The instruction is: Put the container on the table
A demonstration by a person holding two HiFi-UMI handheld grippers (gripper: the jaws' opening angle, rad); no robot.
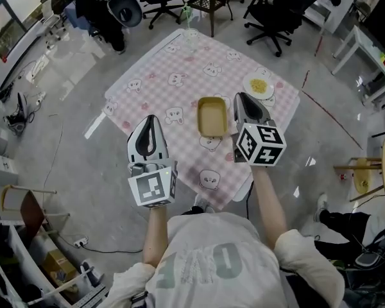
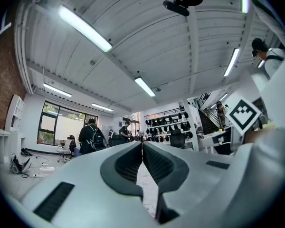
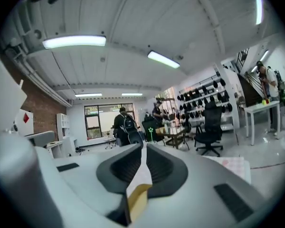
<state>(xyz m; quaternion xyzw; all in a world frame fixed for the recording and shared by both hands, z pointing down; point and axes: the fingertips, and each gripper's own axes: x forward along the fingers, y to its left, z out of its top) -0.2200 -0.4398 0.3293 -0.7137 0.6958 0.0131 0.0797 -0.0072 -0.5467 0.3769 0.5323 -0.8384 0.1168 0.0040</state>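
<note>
The tan rectangular container (image 1: 212,116) rests empty on the table (image 1: 173,82), which has a pink checked cloth. My right gripper (image 1: 242,96) hovers above the table just right of the container. In the right gripper view its jaws (image 3: 144,146) stand a narrow slit apart with nothing between them, and a corner of the container (image 3: 137,201) shows below through the gap. My left gripper (image 1: 151,119) is held over the table's near left part, apart from the container. In the left gripper view its jaws (image 2: 142,144) meet at the tips, empty.
A white plate (image 1: 258,86) with yellow food lies at the table's right corner, and a clear glass (image 1: 190,34) stands at the far corner. Black office chairs (image 1: 273,11) and a small wooden table (image 1: 212,2) stand beyond. People walk in the background.
</note>
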